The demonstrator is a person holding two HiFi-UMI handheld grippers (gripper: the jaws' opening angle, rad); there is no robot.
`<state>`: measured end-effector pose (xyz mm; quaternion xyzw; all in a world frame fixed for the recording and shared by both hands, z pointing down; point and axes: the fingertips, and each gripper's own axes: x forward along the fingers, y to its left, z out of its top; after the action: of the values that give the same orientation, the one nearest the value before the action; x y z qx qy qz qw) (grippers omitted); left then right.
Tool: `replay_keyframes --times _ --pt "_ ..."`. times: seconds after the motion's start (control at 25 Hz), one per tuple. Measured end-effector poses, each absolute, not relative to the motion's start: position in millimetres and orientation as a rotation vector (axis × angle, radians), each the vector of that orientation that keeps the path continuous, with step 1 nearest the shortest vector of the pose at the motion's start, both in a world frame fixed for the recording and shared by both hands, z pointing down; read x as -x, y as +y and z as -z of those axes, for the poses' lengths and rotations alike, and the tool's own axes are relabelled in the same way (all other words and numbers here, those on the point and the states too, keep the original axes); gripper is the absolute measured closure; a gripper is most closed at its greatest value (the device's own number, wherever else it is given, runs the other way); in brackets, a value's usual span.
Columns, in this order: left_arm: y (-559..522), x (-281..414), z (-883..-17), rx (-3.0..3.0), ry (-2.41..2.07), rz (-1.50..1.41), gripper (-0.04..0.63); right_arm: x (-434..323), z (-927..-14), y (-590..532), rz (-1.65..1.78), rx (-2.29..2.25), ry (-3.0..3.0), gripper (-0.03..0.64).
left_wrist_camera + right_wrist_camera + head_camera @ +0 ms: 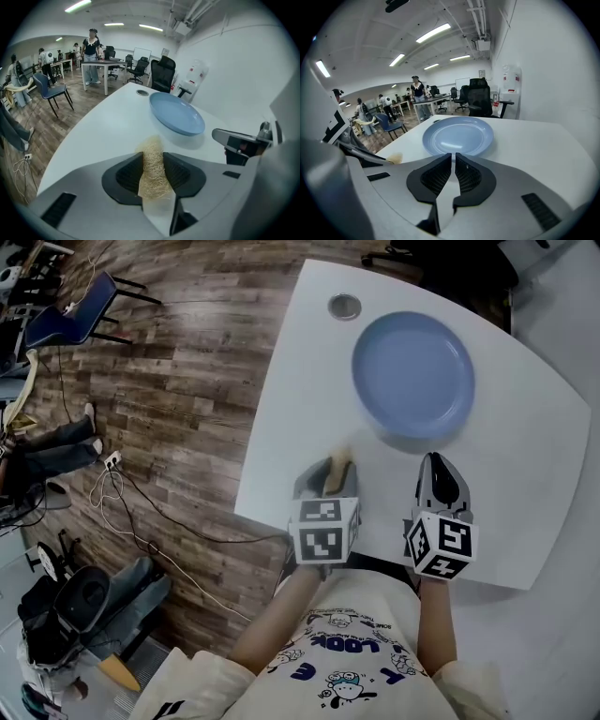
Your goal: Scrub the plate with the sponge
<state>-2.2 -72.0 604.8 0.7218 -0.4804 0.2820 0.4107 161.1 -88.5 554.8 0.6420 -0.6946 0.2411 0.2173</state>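
Two grippers, both at the near table [281, 418] edge. The plate [412, 376] sits further in.

- Left gripper [328, 482]: clenched on the sponge [152, 171], pads pressing both flanks. The sponge's long axis runs along the jaws and its tip sticks out past them toward the plate.
- Key relation: the plate lies far and to the right of the sponge tip, with clear table between and no contact.
- Right gripper [453, 161]: jaws nearly together with nothing in them. The plate is straight ahead, so this arm looks nearer.
- Sponge: straw-coloured, coarse fibrous mesh, probably compressible.
- Plate: pale blue, round, shallow, smooth and glossy with a raised rim. It lies flat and may slide on the smooth white top.
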Motion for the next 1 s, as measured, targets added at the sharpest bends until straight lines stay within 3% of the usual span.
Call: replay_keyframes --times 0.48,1.0 --pt "-121 47 -575 -1.854 -1.267 -0.618 0.456 -188 -561 -119 -0.776 -1.85 -1.83 0.578" --pt "-154 59 -568 -1.885 -1.226 -0.634 0.456 -233 -575 -133 -1.155 -2.127 -1.611 0.578"
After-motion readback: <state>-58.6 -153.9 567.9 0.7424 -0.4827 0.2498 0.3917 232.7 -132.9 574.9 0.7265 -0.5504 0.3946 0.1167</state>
